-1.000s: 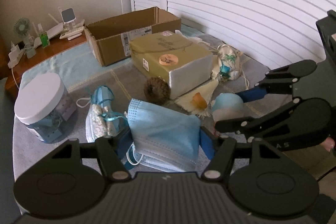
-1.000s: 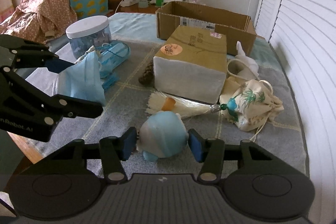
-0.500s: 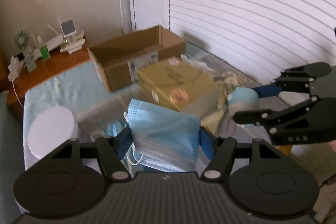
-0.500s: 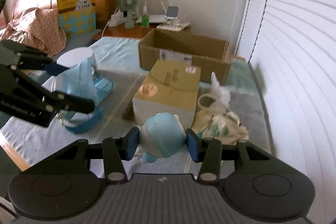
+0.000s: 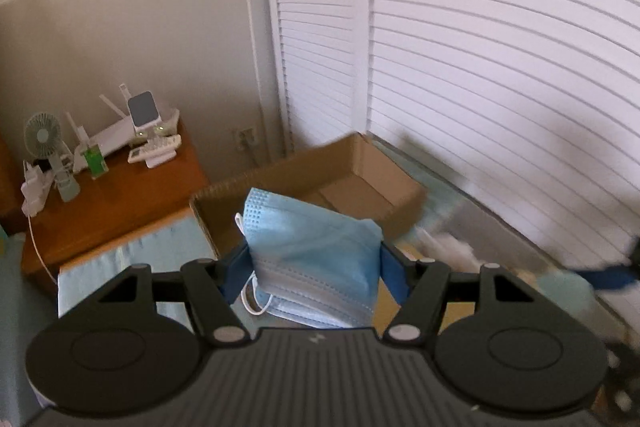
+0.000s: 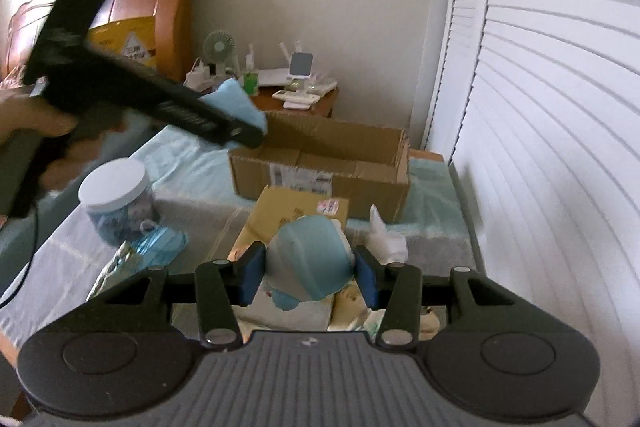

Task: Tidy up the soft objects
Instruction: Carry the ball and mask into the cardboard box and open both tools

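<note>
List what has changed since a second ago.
Both grippers rose off the bed: the left gripper carried the face masks up over the open cardboard box; the right gripper lifted the blue plush toy. Both grips unchanged; nothing released.

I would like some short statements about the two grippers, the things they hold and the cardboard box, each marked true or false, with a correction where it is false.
1. The left gripper is shut on a blue face mask. True.
2. The right gripper is empty. False: its fingers press a light blue plush toy from both sides.
3. The open cardboard box stands beyond both grippers, near the white louvred doors. True.
4. The face mask already lies inside the cardboard box. False: it is held in the air, in front of the box.
5. The jar with the white lid is inside the cardboard box. False: it stands on the cloth outside it, nearer the camera.
</note>
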Available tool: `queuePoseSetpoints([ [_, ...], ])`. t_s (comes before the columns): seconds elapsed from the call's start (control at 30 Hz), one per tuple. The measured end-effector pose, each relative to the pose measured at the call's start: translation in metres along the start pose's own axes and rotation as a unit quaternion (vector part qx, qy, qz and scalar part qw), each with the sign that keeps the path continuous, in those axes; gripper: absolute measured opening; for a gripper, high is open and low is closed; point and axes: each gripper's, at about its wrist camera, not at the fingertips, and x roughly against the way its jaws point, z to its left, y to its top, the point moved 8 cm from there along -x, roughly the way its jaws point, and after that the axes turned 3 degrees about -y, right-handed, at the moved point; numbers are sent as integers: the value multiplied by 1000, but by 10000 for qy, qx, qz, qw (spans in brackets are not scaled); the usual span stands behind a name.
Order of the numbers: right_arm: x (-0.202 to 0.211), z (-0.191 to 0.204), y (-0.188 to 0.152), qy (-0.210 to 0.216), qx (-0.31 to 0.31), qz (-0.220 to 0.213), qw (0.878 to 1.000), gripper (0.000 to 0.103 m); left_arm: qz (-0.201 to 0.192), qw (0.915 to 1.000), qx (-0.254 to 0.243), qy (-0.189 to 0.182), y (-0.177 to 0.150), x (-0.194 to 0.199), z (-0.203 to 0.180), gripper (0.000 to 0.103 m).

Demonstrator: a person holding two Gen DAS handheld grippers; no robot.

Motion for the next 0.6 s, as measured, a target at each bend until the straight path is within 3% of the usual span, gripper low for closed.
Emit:
queuePoseSetpoints([
  [0.23, -7, -15, 9, -164, -132, -38, 9998, 53, 209, 9990, 305, 245, 24, -60, 33, 69],
  [0.33, -11, -20, 8, -192, -191, -9, 9996, 53, 222, 9981, 438, 373, 25, -74, 42, 90],
  [0.6, -23, -22, 10, -210, -191, 78, 9996, 53, 193, 9964, 637, 520, 9, -57, 54, 95],
])
